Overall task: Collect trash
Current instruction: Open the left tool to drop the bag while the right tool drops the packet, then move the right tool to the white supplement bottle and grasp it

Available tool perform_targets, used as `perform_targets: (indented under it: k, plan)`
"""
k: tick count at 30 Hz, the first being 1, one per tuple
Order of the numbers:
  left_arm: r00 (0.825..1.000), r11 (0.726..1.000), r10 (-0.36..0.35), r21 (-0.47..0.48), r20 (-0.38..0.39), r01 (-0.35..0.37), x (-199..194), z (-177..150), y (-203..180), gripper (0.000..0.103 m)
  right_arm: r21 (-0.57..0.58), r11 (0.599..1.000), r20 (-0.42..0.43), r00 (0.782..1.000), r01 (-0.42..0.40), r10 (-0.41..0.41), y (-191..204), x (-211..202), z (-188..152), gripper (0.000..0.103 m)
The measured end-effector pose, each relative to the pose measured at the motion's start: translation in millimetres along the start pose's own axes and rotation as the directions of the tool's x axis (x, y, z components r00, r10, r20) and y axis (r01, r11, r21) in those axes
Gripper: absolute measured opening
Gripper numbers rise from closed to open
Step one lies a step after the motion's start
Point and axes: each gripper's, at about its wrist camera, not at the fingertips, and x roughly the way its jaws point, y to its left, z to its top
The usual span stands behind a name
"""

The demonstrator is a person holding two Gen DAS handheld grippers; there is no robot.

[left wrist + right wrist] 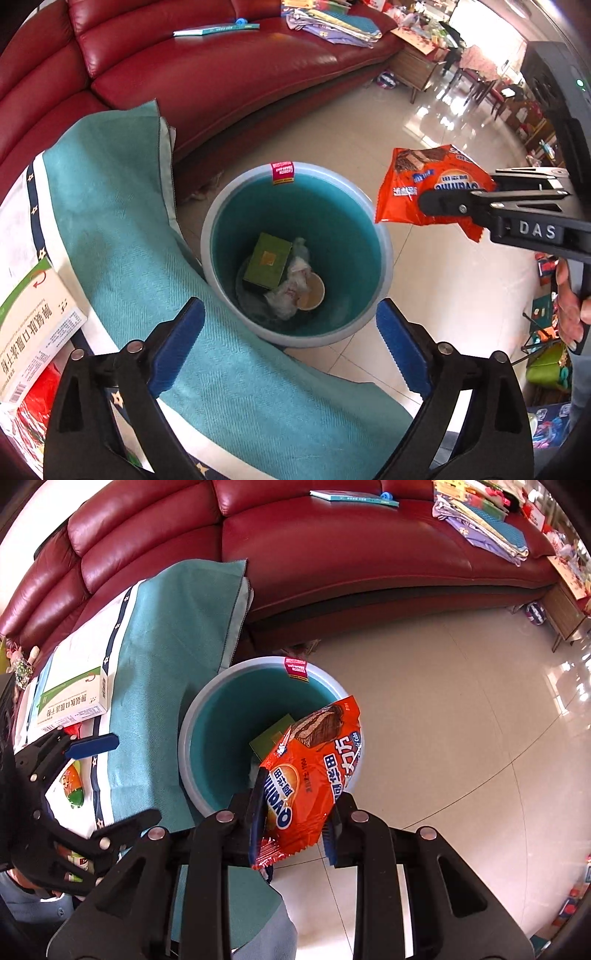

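A round teal trash bin (221,236) (192,738) stands on the floor beside the table. It holds a green box (267,260), crumpled paper and a paper cup (312,291). My right gripper (295,812) (436,201) is shut on an orange snack wrapper (314,775) (417,184) and holds it above the bin's right rim. My left gripper (290,347) (92,746) is open and empty, above the table edge just in front of the bin.
A teal cloth (122,229) covers the table, with a white medicine box (33,325) (74,698) and other packets at its left. A red leather sofa (207,74) stands behind the bin. Tiled floor (443,720) lies to the right.
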Motion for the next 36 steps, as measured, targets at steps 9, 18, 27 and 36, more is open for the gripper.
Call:
perform_targets:
  k: [9, 18, 27, 36]
  plan:
    - [1.0, 0.999, -0.017, -0.039, -0.013, 0.017, -14, -21, 11, 0.097, -0.028, 1.0, -0.02, 1.0, 0.002, -0.003, 15, 10, 6, 0.034]
    - [0.999, 0.997, -0.032, -0.073, 0.012, 0.033, -32, -32, 24, 0.097, -0.018, 1.0, -0.017, 1.0, 0.021, -0.021, 26, 9, 8, 0.076]
    - [0.999, 0.995, -0.041, -0.092, 0.031, 0.044, -50, -49, 32, 0.097, -0.016, 0.999, -0.027, 0.999, 0.043, -0.043, 40, -2, -4, 0.082]
    - [0.996, 0.994, -0.047, -0.097, 0.077, 0.054, -78, -79, 38, 0.097, -0.016, 0.998, -0.005, 0.998, 0.064, -0.064, 71, -28, -27, 0.086]
